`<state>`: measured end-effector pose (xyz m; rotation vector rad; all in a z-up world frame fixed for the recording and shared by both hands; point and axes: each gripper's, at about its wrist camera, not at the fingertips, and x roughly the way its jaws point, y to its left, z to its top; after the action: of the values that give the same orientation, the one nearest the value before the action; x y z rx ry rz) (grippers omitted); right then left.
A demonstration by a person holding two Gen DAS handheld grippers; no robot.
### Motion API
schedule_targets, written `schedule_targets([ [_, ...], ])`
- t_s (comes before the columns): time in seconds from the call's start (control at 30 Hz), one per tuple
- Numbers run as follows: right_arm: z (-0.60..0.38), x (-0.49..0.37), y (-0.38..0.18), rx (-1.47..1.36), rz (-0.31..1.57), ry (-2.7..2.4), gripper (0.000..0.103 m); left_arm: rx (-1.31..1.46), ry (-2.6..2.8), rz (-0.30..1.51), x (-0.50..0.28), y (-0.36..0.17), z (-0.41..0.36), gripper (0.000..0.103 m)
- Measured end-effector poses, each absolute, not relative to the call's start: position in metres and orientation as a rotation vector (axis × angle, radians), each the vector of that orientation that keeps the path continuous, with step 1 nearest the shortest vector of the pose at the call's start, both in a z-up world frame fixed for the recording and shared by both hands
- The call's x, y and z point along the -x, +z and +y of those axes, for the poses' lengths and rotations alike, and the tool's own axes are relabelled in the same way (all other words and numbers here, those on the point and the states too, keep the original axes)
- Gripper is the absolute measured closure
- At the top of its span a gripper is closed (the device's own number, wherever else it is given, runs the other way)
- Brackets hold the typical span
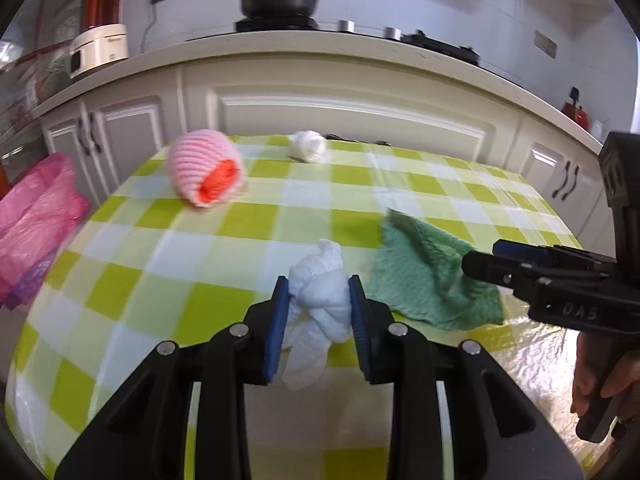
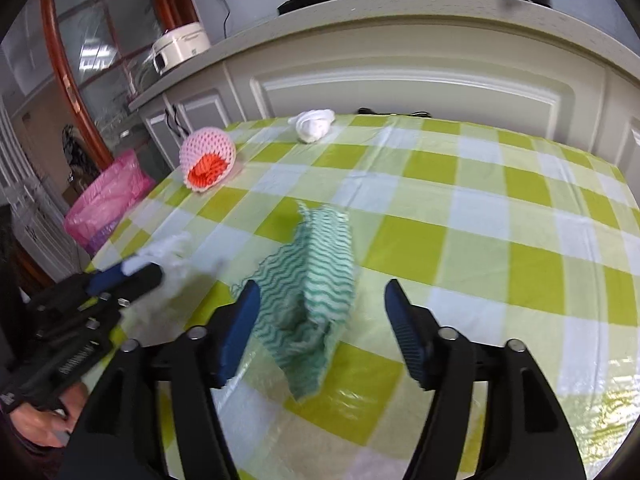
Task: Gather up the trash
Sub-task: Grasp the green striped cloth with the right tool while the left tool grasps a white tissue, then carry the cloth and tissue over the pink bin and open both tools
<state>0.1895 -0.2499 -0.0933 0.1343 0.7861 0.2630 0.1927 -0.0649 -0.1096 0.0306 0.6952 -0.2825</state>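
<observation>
Clenching a crumpled white tissue wad (image 1: pixel 318 304), the left gripper (image 1: pixel 318 312) has one piece; right gripper (image 2: pixel 320 320) jaws stand released around the green wavy cloth (image 2: pixel 316 280). Beyond the cloth: pink foam net (image 2: pixel 208 158), second tissue ball (image 2: pixel 314 124). Left of the bench (image 2: pixel 480 220), the pink bag-lined bin (image 2: pixel 106 200)'s contents are hidden.

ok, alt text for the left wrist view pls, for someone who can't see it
The left gripper is shut on a crumpled white tissue above a green-and-white checked tablecloth. The right gripper reaches over a green cloth at right; a pink foam net, a second tissue wad and a pink bag lie beyond.
</observation>
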Motion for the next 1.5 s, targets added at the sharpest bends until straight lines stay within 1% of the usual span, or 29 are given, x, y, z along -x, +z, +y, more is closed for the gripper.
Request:
schedule_targets([
  [0.07,-0.234,-0.197,-0.099,-0.093,0.803,0.266,0.028,-0.016,-0.242,0.685,-0.189,-0.106,-0.042,0.074],
  [0.17,-0.214,-0.205,-0.106,-0.024,0.821,0.260,0.025,0.003,-0.209,0.683,-0.188,-0.104,-0.019,0.074],
  [0.27,-0.203,-0.211,-0.112,0.034,0.833,0.227,0.025,0.019,-0.193,0.684,-0.188,-0.106,-0.003,0.074],
  [0.43,-0.200,-0.215,-0.121,0.034,0.872,0.204,0.026,0.032,-0.211,0.678,-0.187,-0.105,0.002,0.074],
  [0.5,-0.201,-0.216,-0.121,0.032,0.872,0.203,0.034,0.044,-0.217,0.675,-0.188,-0.105,0.001,0.074],
  [0.57,-0.201,-0.216,-0.121,0.035,0.873,0.200,0.037,0.054,-0.223,0.681,-0.189,-0.107,0.002,0.074],
  [0.63,-0.202,-0.215,-0.121,0.040,0.871,0.192,0.045,0.056,-0.228,0.687,-0.190,-0.109,0.001,0.074],
  [0.7,-0.205,-0.215,-0.119,0.031,0.869,0.189,0.062,0.060,-0.230,0.694,-0.191,-0.111,0.002,0.074],
  [0.73,-0.207,-0.215,-0.118,0.023,0.869,0.186,0.067,0.064,-0.230,0.698,-0.192,-0.111,0.003,0.074],
  [0.77,-0.209,-0.215,-0.118,0.015,0.869,0.178,0.077,0.067,-0.230,0.700,-0.193,-0.112,0.004,0.074],
  [0.8,-0.211,-0.215,-0.118,0.009,0.868,0.173,0.083,0.070,-0.230,0.702,-0.193,-0.113,0.004,0.074],
  [0.87,-0.214,-0.213,-0.118,-0.009,0.862,0.177,0.090,0.076,-0.229,0.706,-0.195,-0.113,0.006,0.074],
  [0.93,-0.212,-0.209,-0.115,-0.008,0.846,0.188,0.092,0.078,-0.227,0.705,-0.196,-0.113,0.007,0.074],
  [1.5,-0.184,-0.197,-0.088,-0.029,0.787,0.285,0.092,0.065,-0.202,0.681,-0.188,-0.101,0.017,0.074],
])
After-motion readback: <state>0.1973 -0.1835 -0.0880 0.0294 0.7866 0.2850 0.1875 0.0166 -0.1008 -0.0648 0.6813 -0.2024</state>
